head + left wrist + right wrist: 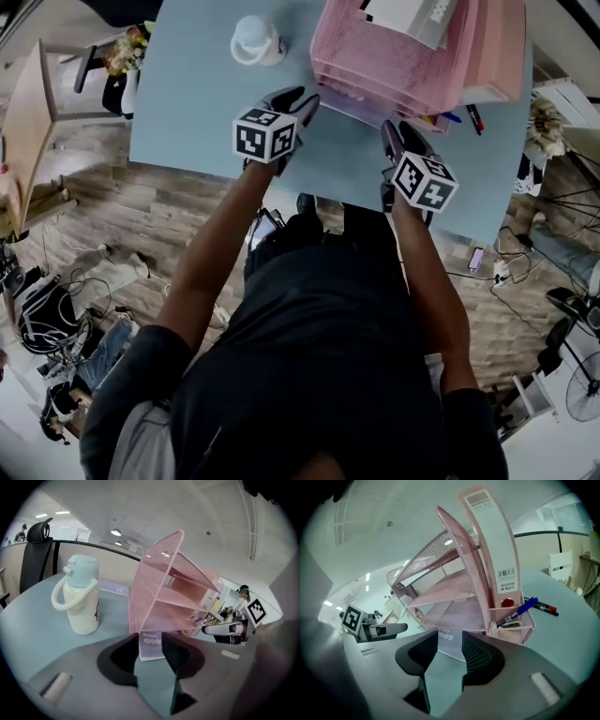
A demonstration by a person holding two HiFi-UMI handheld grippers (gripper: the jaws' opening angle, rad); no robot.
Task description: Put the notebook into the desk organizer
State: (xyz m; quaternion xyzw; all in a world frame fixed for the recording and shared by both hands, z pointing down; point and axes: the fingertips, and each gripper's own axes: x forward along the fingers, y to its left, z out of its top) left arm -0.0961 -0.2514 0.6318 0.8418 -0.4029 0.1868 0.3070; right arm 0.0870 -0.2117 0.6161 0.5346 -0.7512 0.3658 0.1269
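Observation:
The pink mesh desk organizer (403, 56) stands at the table's far right. A lavender notebook (361, 105) lies flat in its bottom shelf, with its near end sticking out. In the left gripper view the notebook's end (151, 646) lies just ahead of my left gripper (152, 660), whose jaws stand apart and do not press on it. My right gripper (449, 660) is open too, facing the same notebook end (449, 644) under the organizer (454, 597). In the head view the left gripper (305, 98) and the right gripper (392, 131) flank the organizer's front corner.
A white and pale-blue bottle with a handle (256, 40) stands on the table left of the organizer (82, 597). Pens (525, 609) sit in the organizer's side cup, more pens (464, 117) lie beside it, and a pink file box (492, 550) stands in it. The table's near edge is below the grippers.

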